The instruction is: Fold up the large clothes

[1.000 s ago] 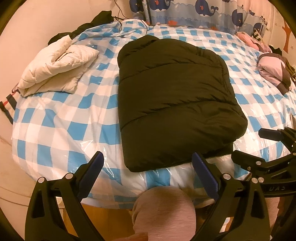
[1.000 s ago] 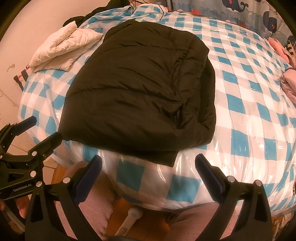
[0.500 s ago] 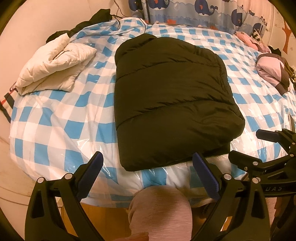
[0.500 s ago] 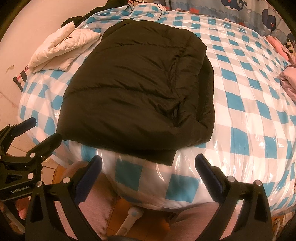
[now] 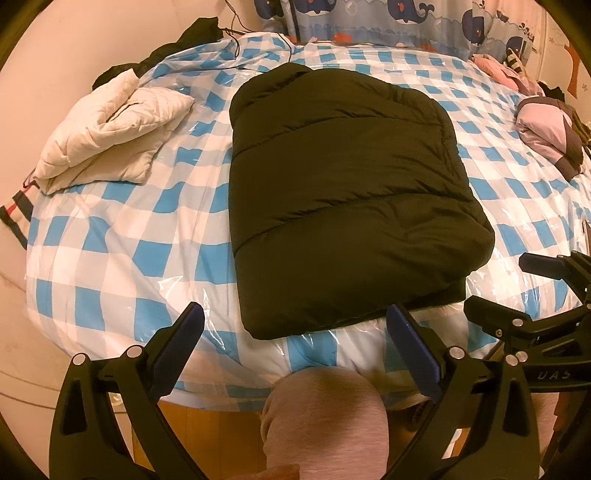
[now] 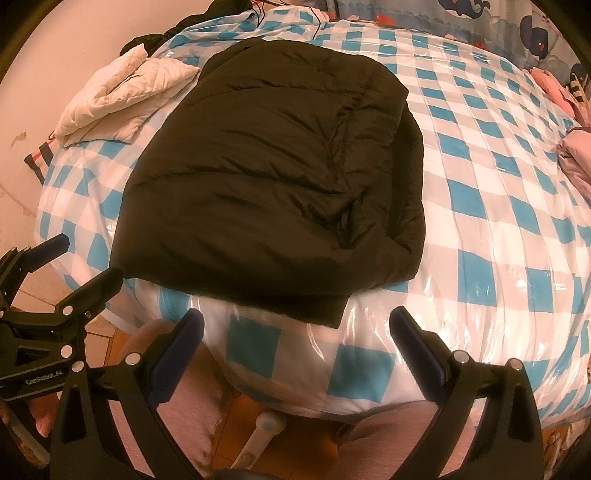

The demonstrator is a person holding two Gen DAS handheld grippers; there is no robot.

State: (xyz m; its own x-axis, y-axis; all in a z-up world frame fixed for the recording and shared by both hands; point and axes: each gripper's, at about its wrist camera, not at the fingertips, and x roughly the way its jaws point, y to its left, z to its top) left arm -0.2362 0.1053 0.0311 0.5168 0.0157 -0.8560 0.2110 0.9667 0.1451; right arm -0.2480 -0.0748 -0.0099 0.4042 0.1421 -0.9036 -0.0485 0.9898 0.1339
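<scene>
A black puffer jacket (image 5: 340,192) lies folded into a thick rectangle on the blue-and-white checked bed (image 5: 110,236); it also shows in the right wrist view (image 6: 273,184), its near edge at the bed's front rim. My left gripper (image 5: 295,325) is open and empty, held back from the bed just short of the jacket's near edge. My right gripper (image 6: 295,325) is open and empty too, below the jacket's near right corner. Each gripper shows in the other's view, the right one (image 5: 535,295) and the left one (image 6: 55,269).
A folded cream quilted jacket (image 5: 107,136) lies at the bed's far left. A pink and grey garment (image 5: 550,129) lies at the far right. A whale-print curtain (image 5: 406,18) hangs behind. The person's pink-trousered knee (image 5: 325,421) is below the bed edge, above a wooden floor (image 6: 243,410).
Both grippers have drifted slightly, so the jacket sits a little differently in each view. Both stay open and empty; the jacket has not moved.
</scene>
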